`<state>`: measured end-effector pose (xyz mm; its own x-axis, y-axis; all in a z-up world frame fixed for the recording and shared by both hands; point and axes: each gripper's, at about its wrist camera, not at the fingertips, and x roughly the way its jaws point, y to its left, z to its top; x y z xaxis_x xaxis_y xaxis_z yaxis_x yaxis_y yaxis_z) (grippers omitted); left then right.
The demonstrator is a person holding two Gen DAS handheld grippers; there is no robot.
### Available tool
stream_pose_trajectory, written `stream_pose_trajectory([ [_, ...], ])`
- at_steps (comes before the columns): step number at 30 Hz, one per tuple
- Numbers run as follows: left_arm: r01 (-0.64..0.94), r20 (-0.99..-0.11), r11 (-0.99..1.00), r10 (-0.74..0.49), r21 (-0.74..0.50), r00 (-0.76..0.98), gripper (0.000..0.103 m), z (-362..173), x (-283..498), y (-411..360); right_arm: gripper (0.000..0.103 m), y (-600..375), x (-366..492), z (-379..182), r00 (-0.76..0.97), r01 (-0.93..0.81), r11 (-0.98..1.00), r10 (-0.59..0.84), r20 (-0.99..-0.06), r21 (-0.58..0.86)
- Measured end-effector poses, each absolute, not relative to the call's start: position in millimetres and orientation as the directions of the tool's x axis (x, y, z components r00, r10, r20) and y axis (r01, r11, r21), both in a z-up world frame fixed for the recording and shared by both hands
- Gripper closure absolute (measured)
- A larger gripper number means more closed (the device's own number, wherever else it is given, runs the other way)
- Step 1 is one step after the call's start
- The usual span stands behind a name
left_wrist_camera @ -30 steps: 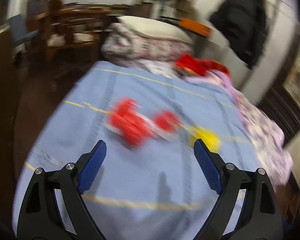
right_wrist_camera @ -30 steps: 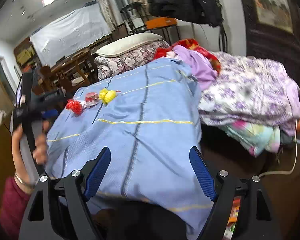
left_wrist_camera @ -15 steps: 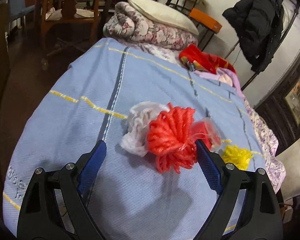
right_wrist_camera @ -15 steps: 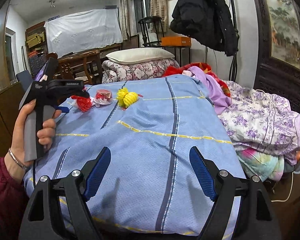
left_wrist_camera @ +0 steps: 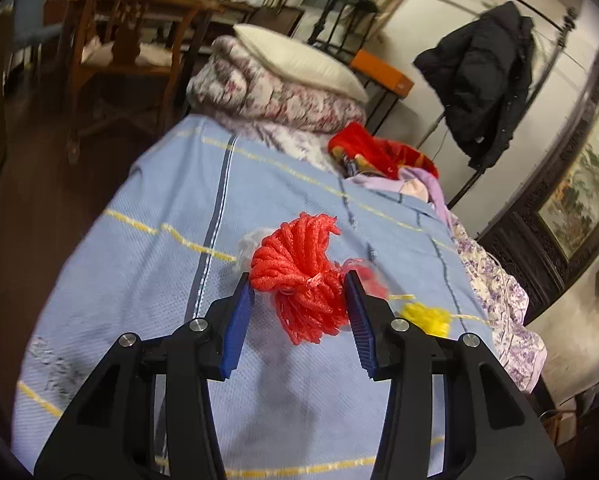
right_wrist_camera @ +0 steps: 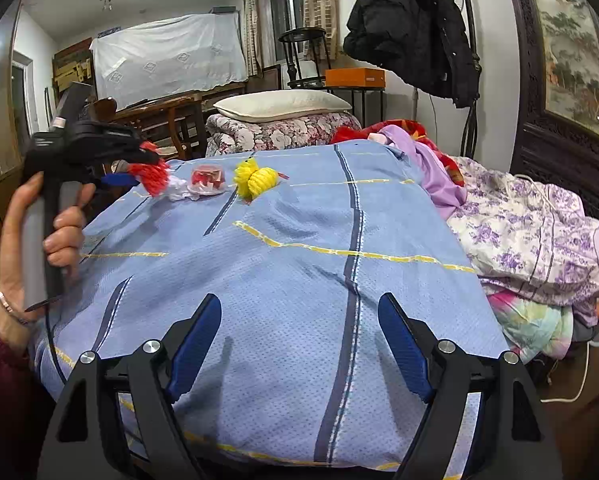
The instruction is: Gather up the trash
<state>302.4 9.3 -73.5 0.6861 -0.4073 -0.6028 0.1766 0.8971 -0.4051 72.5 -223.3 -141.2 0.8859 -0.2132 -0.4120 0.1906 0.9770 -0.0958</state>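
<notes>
My left gripper (left_wrist_camera: pixel 299 280) is shut on a red yarn bundle (left_wrist_camera: pixel 299 272) above the blue bedspread (left_wrist_camera: pixel 147 280); it also shows in the right wrist view (right_wrist_camera: pixel 153 176). Behind the bundle lie a crumpled white wrapper (right_wrist_camera: pixel 178 191), a clear plastic cup with red bits (right_wrist_camera: pixel 207 179) and a yellow yarn bundle (right_wrist_camera: pixel 255 178), the yellow one also in the left wrist view (left_wrist_camera: pixel 427 318). My right gripper (right_wrist_camera: pixel 299 320) is open and empty over the near end of the bed.
A folded floral quilt with a pillow (right_wrist_camera: pixel 279 108) sits at the bed's head. Red and purple clothes (right_wrist_camera: pixel 427 152) and a purple floral blanket (right_wrist_camera: pixel 539 232) lie along the right side. Wooden chairs (left_wrist_camera: pixel 119 48) stand to the left, a black coat (right_wrist_camera: pixel 411 24) hangs at the back.
My left gripper moved in over the red yarn bundle and closed its jaws on it. The right gripper drew back a little and stayed open.
</notes>
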Motion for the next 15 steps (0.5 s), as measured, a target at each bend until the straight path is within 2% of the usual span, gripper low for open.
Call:
stream_pose_trajectory([
  [7,0.216,-0.601,0.905,-0.408,-0.367,0.687,0.057,-55,270,15,0.024,-225,73,-142,0.887,0.2,0.975,-0.221,-0.405,-0.094],
  [15,0.179,-0.668,0.913,-0.392,-0.367,0.632,0.057,-74,246,36,0.024,-227,73,-142,0.885,0.211,0.973,-0.23,-0.406,-0.092],
])
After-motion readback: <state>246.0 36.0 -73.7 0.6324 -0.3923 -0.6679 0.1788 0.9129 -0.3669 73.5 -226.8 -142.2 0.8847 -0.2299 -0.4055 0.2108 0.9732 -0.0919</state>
